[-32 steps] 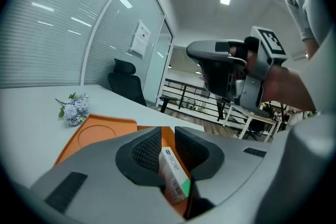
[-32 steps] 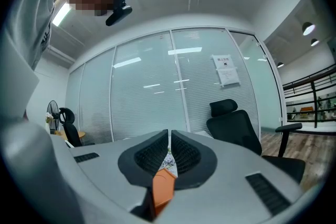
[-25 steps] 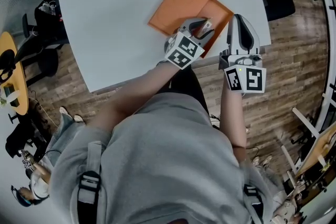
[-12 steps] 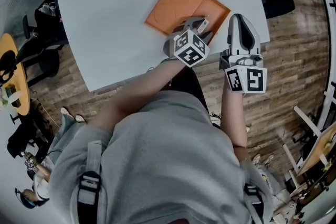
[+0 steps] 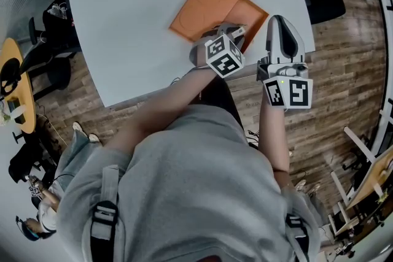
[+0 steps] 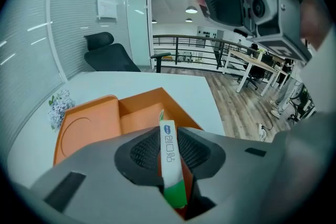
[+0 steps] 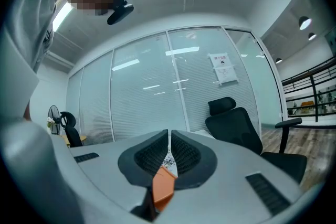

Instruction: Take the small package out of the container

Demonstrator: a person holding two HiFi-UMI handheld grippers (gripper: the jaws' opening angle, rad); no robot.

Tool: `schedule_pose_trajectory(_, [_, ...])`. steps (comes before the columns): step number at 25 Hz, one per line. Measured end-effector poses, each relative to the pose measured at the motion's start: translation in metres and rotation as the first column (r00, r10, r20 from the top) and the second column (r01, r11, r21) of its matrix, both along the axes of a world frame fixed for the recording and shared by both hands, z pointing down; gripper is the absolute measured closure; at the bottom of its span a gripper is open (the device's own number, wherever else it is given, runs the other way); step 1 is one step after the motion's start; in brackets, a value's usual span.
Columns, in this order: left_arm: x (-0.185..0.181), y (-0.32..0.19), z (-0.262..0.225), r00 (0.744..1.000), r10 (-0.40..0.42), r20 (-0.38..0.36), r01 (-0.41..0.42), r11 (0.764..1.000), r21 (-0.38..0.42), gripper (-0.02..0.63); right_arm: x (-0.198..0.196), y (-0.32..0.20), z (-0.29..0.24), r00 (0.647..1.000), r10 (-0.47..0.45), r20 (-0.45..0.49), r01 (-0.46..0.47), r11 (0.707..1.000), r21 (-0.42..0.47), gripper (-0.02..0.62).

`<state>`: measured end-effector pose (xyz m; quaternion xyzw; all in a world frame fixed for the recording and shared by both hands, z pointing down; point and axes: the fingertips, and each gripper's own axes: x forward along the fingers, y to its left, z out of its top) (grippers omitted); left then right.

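Small package (image 6: 170, 162): narrow white pkt, blue print up top, green band at btm. Standing edge-on, near upright, top tipping slightly toward 11 o'clock. Being pinched betw. pads of left gripper (image 6: 167, 136), jaws having just been closing onto it. Sitting at 6 o'clock of container (image 6: 89, 128) in left gripper view, top edge overlapping tray's near wall; can't tell if fully clear of tray.

Container (image 5: 209, 4): orange box, lying open & flat. Lid w/ round embossed ring resting at 9 o'clock of tray half in head view.
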<state>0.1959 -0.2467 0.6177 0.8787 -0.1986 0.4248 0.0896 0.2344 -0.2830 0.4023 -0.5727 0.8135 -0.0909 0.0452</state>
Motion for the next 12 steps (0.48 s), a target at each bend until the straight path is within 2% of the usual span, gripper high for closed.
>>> schedule_pose_trajectory(3, [-0.001,-0.004,-0.007,0.997,-0.021,-0.075,0.019,0.999,-0.025,0.5,0.001,-0.003,-0.001,1.0,-0.001,0.002,0.001,1.0,0.003,0.545])
schedule_pose_trajectory(7, [-0.01,-0.02,-0.029,0.975,-0.09,-0.202,0.085,0.996,-0.037,0.502,0.003,-0.003,-0.006,1.0,0.001,0.001,-0.001,1.0,0.015,0.545])
schedule_pose_trajectory(9, [-0.021,-0.035,-0.052,0.95,-0.141,-0.278,0.141,0.99,-0.018,0.502,0.005,-0.004,-0.012,1.0,0.004,-0.001,-0.004,1.0,0.026,0.545])
schedule_pose_trajectory(12, [-0.043,-0.059,-0.102,0.892,-0.191,-0.411,0.228,0.973,0.042,0.503,0.005,-0.005,-0.024,1.0,0.006,-0.007,-0.006,0.999,0.049,0.545])
